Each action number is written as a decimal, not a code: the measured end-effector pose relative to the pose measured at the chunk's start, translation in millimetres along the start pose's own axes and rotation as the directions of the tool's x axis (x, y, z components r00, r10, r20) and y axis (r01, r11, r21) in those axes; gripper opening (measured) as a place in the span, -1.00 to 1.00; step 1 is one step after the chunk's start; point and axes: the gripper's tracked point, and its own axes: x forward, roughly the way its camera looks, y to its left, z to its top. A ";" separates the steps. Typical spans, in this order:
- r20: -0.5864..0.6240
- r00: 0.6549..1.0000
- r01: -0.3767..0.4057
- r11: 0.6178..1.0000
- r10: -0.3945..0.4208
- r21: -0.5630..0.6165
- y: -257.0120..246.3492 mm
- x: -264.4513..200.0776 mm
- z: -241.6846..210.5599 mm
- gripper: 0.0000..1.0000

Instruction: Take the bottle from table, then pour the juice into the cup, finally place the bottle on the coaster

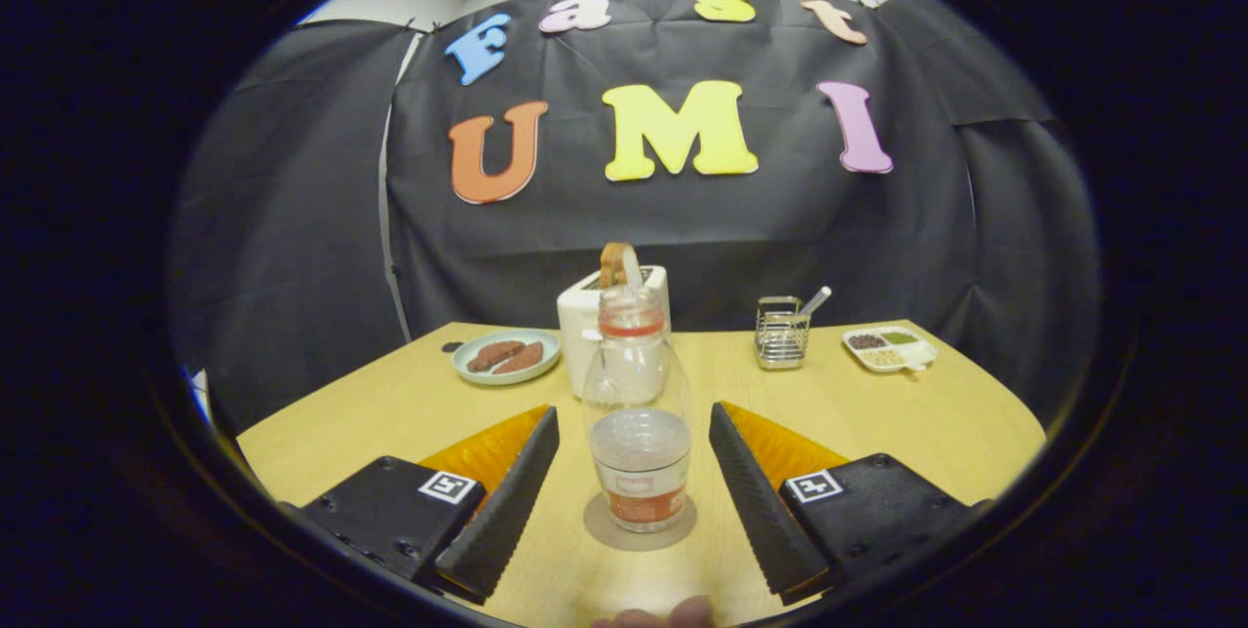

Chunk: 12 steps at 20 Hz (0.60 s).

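Note:
A clear bottle [634, 355] with a red ring at its neck stands upright on the wooden table [390, 413], just past my fingertips. Directly in front of it stands a clear cup [641, 472] with an orange band near its base. The cup rests on a grey round coaster [604, 532] and lies between my two fingers. I cannot tell whether bottle and cup touch. My gripper [632, 412] is open, one finger on each side of the cup with a gap to it, and nothing is held.
Behind the bottle is a white toaster [580, 326] with a slice of bread [616, 263] in it. A plate of sausages [507, 355] lies to its left. On the right are a wire basket [782, 333] and a small white divided tray [889, 349]. A person's fingertip [663, 616] shows below.

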 end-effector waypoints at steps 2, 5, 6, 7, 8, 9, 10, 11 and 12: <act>0.053 0.999 0.005 1.000 -0.005 0.008 -1.2 -32.5 30.6 0.99; 0.154 0.987 0.050 0.999 -0.048 -0.010 -13.0 -95.8 90.7 1.00; 0.190 0.980 0.068 0.998 -0.064 -0.014 -18.2 -117.7 110.4 1.00; 0.213 0.974 0.089 0.996 -0.084 -0.018 -20.3 -133.5 134.3 1.00; 0.232 0.968 0.100 0.995 -0.092 -0.023 -24.2 -154.1 147.9 0.99; 0.244 0.964 0.116 0.993 -0.107 -0.025 -29.8 -173.2 157.6 0.99; 0.257 0.959 0.125 0.992 -0.115 -0.022 -34.5 -191.0 167.5 1.00; 0.264 0.956 0.134 0.991 -0.125 -0.015 -39.9 -207.0 174.7 1.00; 0.269 0.953 0.142 0.990 -0.136 -0.004 -44.3 -221.9 178.8 1.00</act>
